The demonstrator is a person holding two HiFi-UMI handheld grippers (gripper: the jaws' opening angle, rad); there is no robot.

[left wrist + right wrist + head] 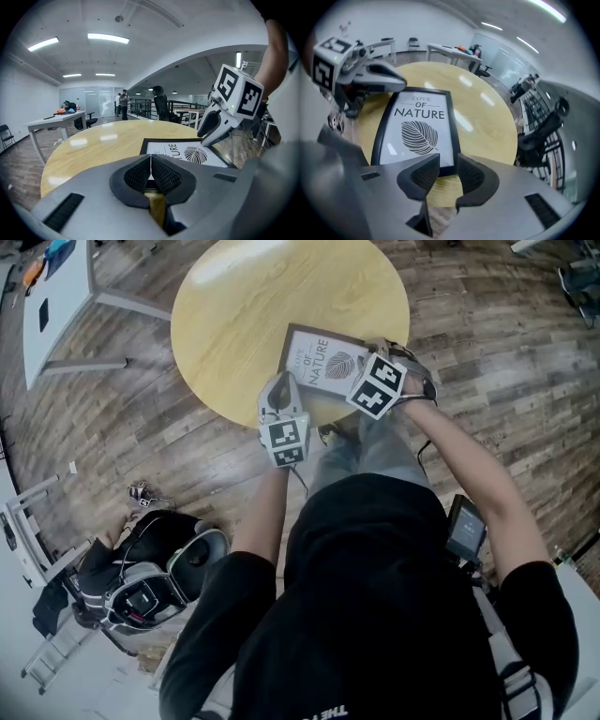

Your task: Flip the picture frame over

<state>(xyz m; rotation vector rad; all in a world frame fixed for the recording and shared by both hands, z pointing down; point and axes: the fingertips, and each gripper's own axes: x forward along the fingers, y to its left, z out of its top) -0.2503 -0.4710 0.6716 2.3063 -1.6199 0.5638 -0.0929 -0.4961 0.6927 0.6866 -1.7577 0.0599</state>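
From the head view, the picture frame (323,362) lies face up at the near edge of the round table (234,315), with my left gripper (278,382) and right gripper (382,351) beside it.

Left gripper view: the jaws are closed together and empty.

Right gripper view: the jaws are partly apart and hold nothing. The frame's rim is just beyond them.

I judge it light and stiff, with a fragile glossy front, so I would pinch the rim.

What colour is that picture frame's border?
The picture frame has a black border; right gripper view shows it best.

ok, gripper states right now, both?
Left gripper: closed, empty.
Right gripper: open, picture frame edge at its jaws, not gripped.
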